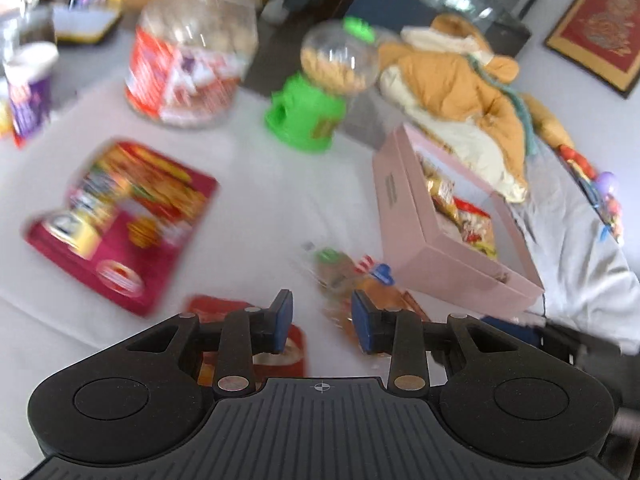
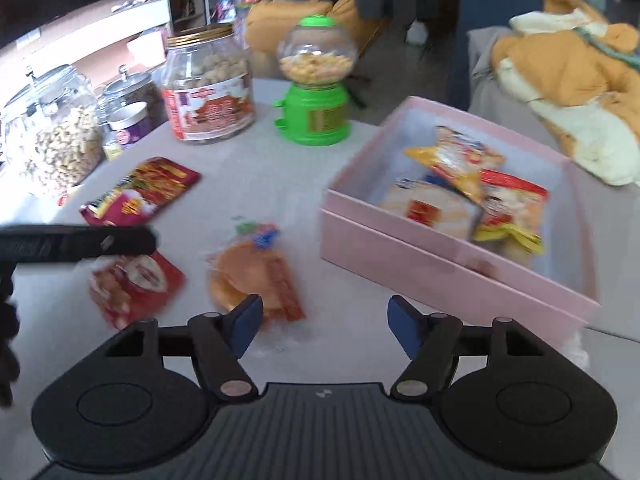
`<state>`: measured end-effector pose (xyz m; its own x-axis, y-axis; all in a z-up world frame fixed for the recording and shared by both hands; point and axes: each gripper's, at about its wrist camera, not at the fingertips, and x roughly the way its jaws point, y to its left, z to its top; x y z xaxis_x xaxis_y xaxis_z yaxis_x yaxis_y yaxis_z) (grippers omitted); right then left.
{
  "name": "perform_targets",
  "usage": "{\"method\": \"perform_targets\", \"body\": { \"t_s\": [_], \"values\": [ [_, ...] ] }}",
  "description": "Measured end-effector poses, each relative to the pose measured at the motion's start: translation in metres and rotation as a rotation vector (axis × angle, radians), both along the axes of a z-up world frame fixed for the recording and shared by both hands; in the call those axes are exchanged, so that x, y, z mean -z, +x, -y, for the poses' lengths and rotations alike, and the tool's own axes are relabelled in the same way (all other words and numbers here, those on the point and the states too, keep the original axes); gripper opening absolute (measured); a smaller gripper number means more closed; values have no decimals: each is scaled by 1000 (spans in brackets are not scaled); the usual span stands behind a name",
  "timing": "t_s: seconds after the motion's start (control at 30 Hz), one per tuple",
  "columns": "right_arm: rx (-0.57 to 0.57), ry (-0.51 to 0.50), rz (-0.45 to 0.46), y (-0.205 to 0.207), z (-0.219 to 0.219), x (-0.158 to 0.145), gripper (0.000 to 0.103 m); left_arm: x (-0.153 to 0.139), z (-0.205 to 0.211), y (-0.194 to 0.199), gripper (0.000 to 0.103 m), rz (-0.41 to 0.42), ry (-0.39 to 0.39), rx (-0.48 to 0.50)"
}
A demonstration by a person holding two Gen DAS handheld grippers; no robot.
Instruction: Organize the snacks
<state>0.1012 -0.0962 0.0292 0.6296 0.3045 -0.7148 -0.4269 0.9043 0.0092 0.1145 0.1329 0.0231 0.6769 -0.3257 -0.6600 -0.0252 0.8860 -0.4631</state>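
A pink box (image 2: 400, 256) on the white table holds several snack packets (image 2: 460, 188). Left of it lies a bun in a clear wrapper (image 2: 252, 276), then a small red packet (image 2: 136, 284) and a larger maroon packet (image 2: 140, 192). My right gripper (image 2: 324, 324) is open above the table's near side, with nothing between its pads; the bun lies just beyond its left finger. My left gripper (image 1: 322, 322) stands narrowly open and empty, between the red packet (image 1: 224, 308) and the bun (image 1: 352, 280). The pink box (image 1: 440, 256) is to its right.
At the back stand a big red-labelled jar (image 2: 208, 88), a green candy dispenser (image 2: 316, 92) and glass jars of nuts (image 2: 60, 136). A purple cup (image 1: 30, 92) is at the far left. An orange jacket (image 2: 568, 76) lies behind the box. The table drops off at the right.
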Motion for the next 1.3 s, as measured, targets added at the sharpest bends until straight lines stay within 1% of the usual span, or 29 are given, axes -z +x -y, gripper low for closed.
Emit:
{"method": "perform_targets", "body": {
  "t_s": [0.07, 0.13, 0.17, 0.27, 0.3, 0.33, 0.37, 0.4, 0.43, 0.53, 0.63, 0.67, 0.73, 0.83, 0.9, 0.93, 0.97, 1.03, 1.1, 1.13, 1.17, 1.2, 1.23, 1.27, 1.3],
  "values": [
    [29, 35, 0, -4, 16, 7, 70, 2, 17, 3, 39, -14, 23, 13],
    [50, 76, -4, -8, 30, 13, 71, -1, 34, -1, 39, 20, 86, 34],
    [63, 96, -4, -10, 36, 16, 71, -4, 41, -4, 39, 45, 140, 44],
    [84, 157, 6, -13, 51, 18, 72, -9, 55, -17, 39, 106, 343, 44],
    [76, 174, 7, -15, 53, 17, 73, -8, 58, -22, 39, 110, 397, 47],
    [65, 188, 9, -15, 53, 15, 78, -8, 56, -27, 39, 108, 415, 52],
    [51, 192, 9, -16, 50, 14, 85, -7, 54, -32, 39, 107, 418, 60],
    [31, 180, 5, -15, 45, 14, 85, -6, 51, -36, 39, 107, 415, 67],
    [26, 166, 5, -15, 39, 14, 85, -5, 47, -40, 39, 104, 419, 70],
    [17, 131, 27, -13, 19, 11, 85, -6, 37, -55, 39, 113, 464, 50],
    [56, 125, 38, -6, 3, 9, 85, -8, 25, -64, 39, 120, 499, 27],
    [69, 129, 28, -2, -3, 8, 85, -8, 21, -65, 39, 120, 504, 18],
    [60, 147, 0, 2, -13, 7, 85, -8, 11, -70, 39, 119, 505, 1],
    [-22, 219, -91, 5, -32, 4, 85, -5, -1, -75, 39, 116, 485, -12],
    [-112, 285, -157, 5, -44, 0, 85, -3, -8, -77, 39, 117, 468, -20],
    [-145, 296, -165, 5, -49, -4, 85, -2, -11, -79, 39, 118, 462, -24],
    [-150, 280, -143, 4, -53, -8, 84, -2, -14, -80, 39, 119, 454, -28],
    [-91, 203, -61, 6, -60, -14, 84, -1, -18, -83, 39, 122, 437, -30],
    [16, 100, 9, 17, -63, -12, 84, 0, -22, -84, 39, 126, 422, -30],
    [56, 51, 29, 21, -64, -9, 78, 1, -24, -85, 39, 129, 416, -30],
    [94, -4, 45, 28, -64, -4, 67, 1, -25, -85, 39, 131, 410, -29],
    [108, -34, 31, 34, -65, 3, 61, 2, -26, -86, 39, 132, 403, -29],
    [117, -50, 6, 40, -65, 11, 57, 2, -27, -86, 39, 133, 398, -29],
    [124, -37, -2, 42, -63, 15, 56, 2, -28, -87, 39, 134, 393, -28],
    [132, 0, 4, 41, -60, 16, 56, 2, -28, -86, 39, 133, 390, -28]
  ]
}}
